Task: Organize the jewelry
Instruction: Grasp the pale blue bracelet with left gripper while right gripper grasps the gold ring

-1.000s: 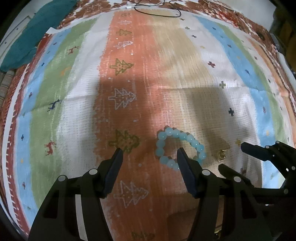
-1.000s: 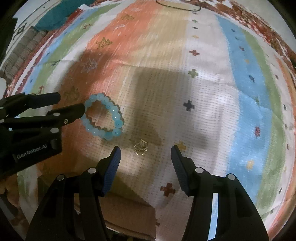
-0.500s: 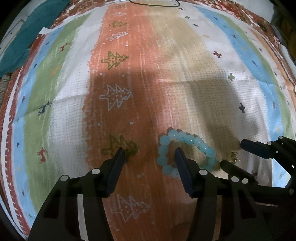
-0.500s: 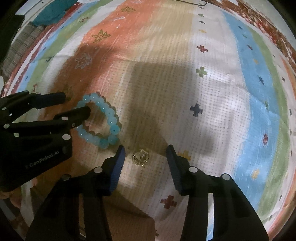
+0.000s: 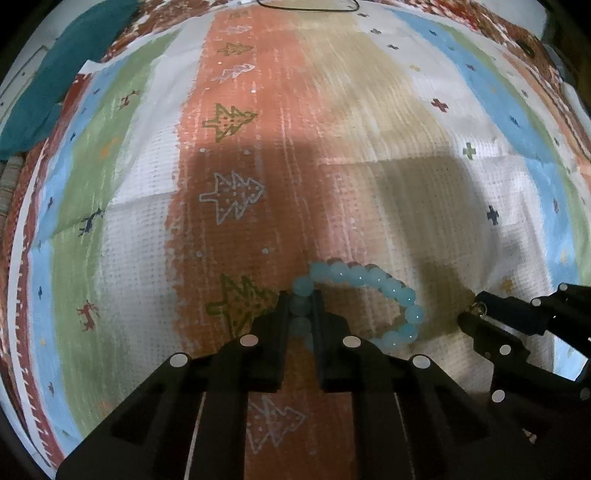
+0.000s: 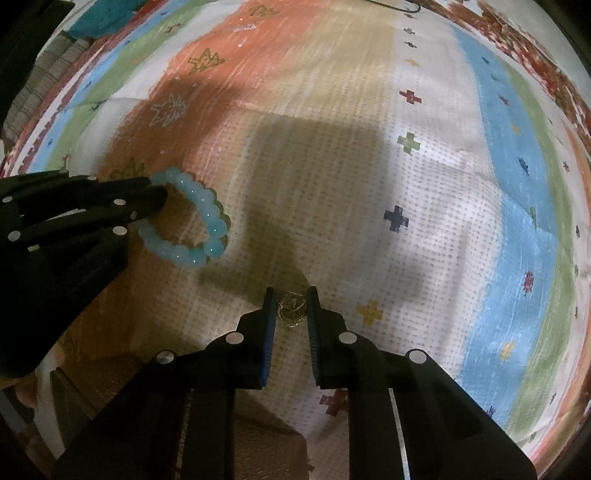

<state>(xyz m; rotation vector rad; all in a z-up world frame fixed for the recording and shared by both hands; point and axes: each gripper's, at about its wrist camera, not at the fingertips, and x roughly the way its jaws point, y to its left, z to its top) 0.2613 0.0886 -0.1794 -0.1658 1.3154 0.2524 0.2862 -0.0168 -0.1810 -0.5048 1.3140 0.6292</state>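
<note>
**Bracelet and ring: both gripped on the cloth**

Bracelet (image 5: 364,295): loop of pale blue beads, lying flat on the striped cloth (image 5: 147,221), at the edge between the orange band and the white band. Left side of the loop pinched in the left gripper (image 5: 301,301); jaws brought together on the beads, one or two beads visible in the narrow slot between the fingers. Remainder of the loop free, curving off to the right of the fingers and resting on the cloth. Same grip visible from the right wrist view, with the left gripper (image 6: 157,190) entering from the left edge and the bracelet (image 6: 195,229) trailing from its tips.

Ring (image 6: 291,309): small, gold-coloured, with an ornate top; fine detail too small to tell. Located on the white dotted band, to the right of the bracelet and apart from it. Seated between the fingers of the right gripper (image 6: 291,302); jaws closing, pads on either side of the ring and touching it. In the left wrist view, only a glint of the ring (image 5: 476,307) at the tip of the right gripper (image 5: 471,314).

Both grippers pointing steeply down at the cloth, side by side.

Teal fabric (image 5: 62,74) at the far left corner; black cable (image 5: 306,5) at the far edge.
</note>
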